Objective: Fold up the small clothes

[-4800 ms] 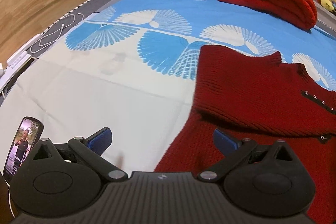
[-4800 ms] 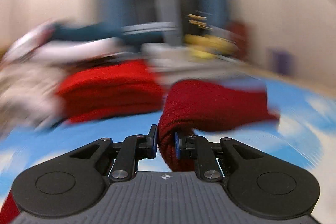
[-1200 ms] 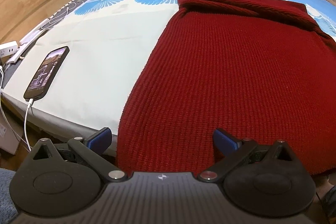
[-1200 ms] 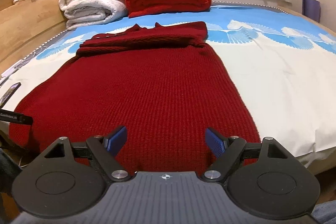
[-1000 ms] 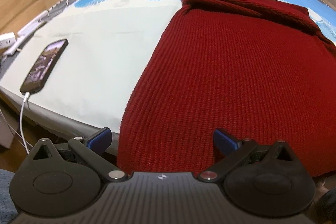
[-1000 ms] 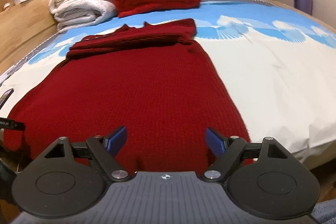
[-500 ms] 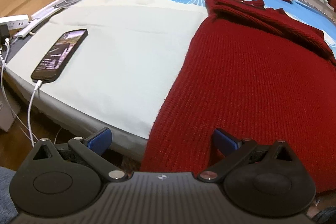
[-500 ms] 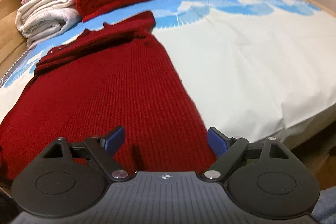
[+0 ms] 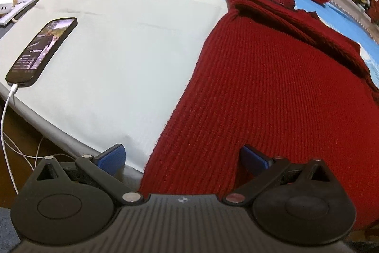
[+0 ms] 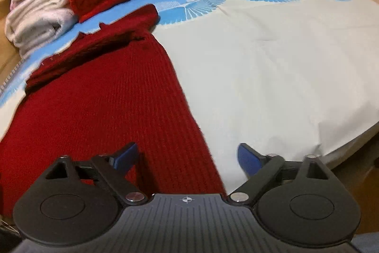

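Straddling the hem corners of a red sweater [image 9: 272, 91] with sleeves folded in, left tongs [image 9: 182, 155] gape wide and right tongs [image 10: 187, 155] are opening; body fold remains.

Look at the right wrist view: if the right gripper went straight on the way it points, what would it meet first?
Probably the near right edge of the dark red sweater on the bed. The right gripper, its jaws opening and empty, straddles that edge. Depth is unclear.

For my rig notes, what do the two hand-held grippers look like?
Both match: the left hand-held gripper and right hand-held gripper have ribbed dark grey bodies with a small crosshair mark, round black side housings, black linkage arms with silver pins, and blue pads.
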The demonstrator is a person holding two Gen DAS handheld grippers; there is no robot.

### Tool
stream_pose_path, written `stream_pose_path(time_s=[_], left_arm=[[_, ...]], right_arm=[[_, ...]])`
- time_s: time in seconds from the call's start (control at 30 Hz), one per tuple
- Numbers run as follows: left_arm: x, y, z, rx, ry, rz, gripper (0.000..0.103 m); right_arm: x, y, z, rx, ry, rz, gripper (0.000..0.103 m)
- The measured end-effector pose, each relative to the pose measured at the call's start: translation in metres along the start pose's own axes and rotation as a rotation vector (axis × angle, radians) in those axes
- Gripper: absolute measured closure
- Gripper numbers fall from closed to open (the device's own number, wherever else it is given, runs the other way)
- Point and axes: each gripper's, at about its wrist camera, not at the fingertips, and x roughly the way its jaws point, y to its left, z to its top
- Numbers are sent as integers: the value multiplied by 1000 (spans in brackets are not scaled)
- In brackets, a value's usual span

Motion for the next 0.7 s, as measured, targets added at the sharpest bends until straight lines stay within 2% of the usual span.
stream_pose_path(time_s=[0.13,0.17,0.23,0.27,0.3,0.33,0.4,0.53,0.7], left_arm=[[-2,-4,-1,36,-6,-12,0],[-3,-4,1,49,6,-36,4],[-11,-5,0,84,-9,-38,25],[-17,-4,-1,96,-13,-62,44],[-21,-1,-2,85,-12,-72,60],[-23,2,-3,71,-9,-76,67],[-24,8,-3,51,-4,-76,91],[-40,13,-4,35,-13,-116,93],[-89,21,-18,75,-45,-219,94]], right_arm=[[0,8,-3,-44,28,77,7],[-1,9,-3,-48,36,102,11],[-4,9,-5,-41,32,128,29],[-6,8,-6,-33,35,132,53],[-8,4,-8,-11,40,137,70],[-8,1,-9,17,53,152,78],[-9,-3,-9,61,62,175,82],[-15,1,-8,52,45,161,84],[-64,5,-5,37,-8,230,85]])
